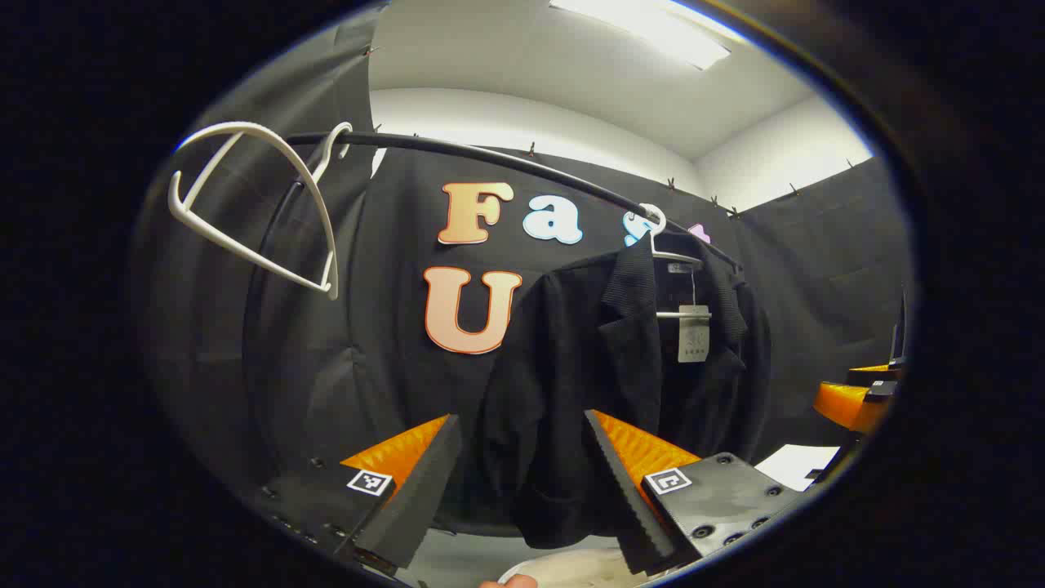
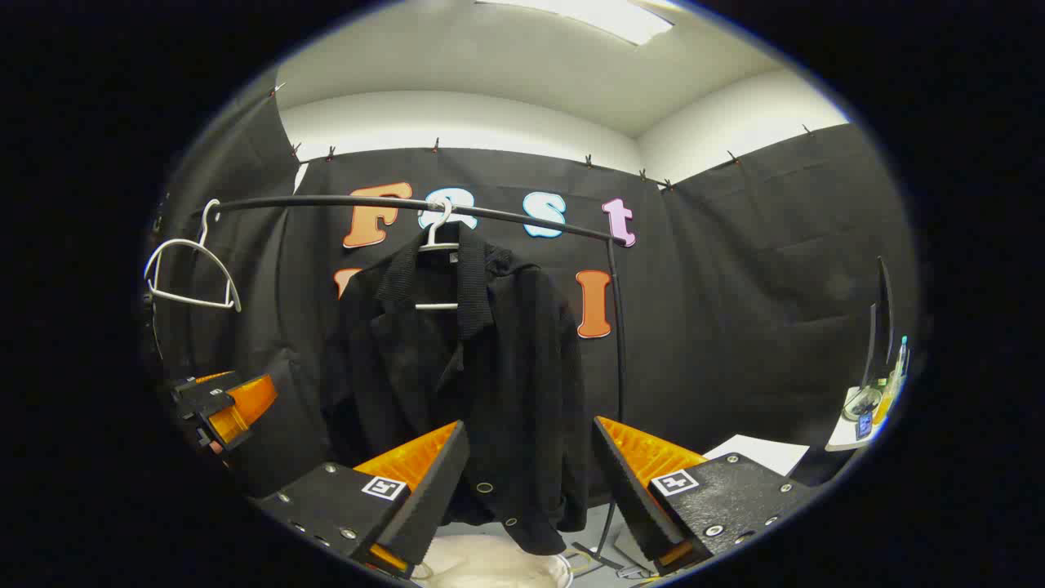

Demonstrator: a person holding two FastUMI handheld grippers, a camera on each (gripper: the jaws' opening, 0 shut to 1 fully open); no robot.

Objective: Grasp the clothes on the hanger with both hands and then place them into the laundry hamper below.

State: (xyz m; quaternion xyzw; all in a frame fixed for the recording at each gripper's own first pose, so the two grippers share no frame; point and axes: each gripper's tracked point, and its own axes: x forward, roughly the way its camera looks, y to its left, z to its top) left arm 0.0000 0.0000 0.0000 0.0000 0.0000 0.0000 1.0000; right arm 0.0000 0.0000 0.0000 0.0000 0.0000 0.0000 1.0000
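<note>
One black jacket on rail, white ceiling

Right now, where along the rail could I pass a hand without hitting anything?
The rail is bare between the empty hanger and the jacket, and again between the jacket and the rail's upright post. It is crowded at the jacket's own hanger. Both tools, left and right, sit open in front of the jacket.

A black jacket hangs on a white hanger beyond the spread-fingered right tool.
</note>
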